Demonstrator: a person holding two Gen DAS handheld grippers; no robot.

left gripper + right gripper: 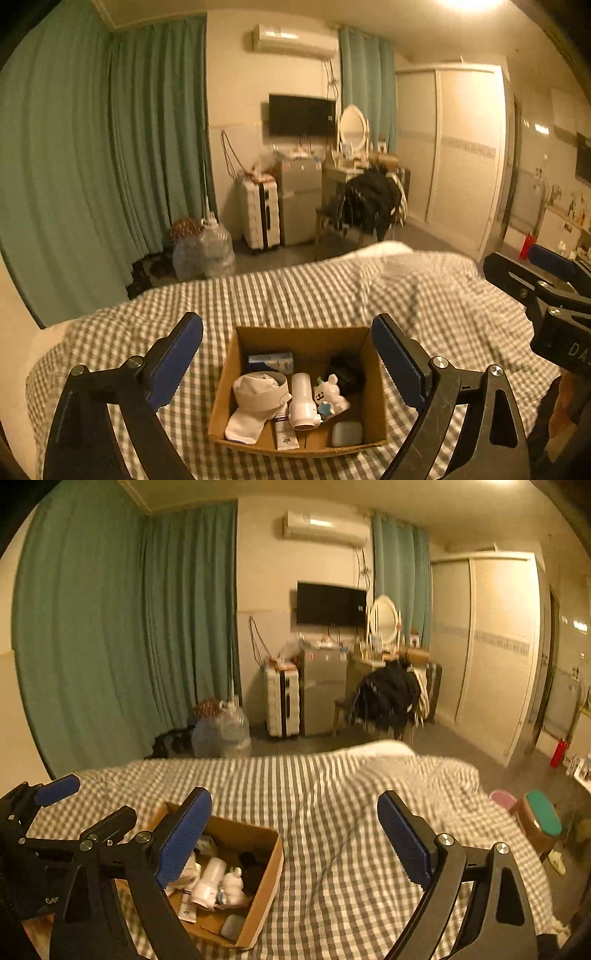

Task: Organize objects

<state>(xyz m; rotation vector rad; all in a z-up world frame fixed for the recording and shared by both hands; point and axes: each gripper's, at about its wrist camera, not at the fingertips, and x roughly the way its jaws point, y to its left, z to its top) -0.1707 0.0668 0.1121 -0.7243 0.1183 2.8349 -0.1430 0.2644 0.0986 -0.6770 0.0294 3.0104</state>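
Both grippers, left (287, 354) and right (293, 832), gape wide, empty, above the bed (314, 291). Box (375, 398) sits near, filled with cap (255, 402), bottle (301, 402), toy (330, 395). Packing looks finished; next likely means moving the box.

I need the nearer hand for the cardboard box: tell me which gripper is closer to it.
Left. The left gripper hangs open just above the cardboard box; the right gripper is off to the box's right, over the checked bedspread.

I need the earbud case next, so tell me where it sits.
In the left wrist view the pale earbud case lies in the near right corner of the cardboard box, just in front of the white bear figurine.
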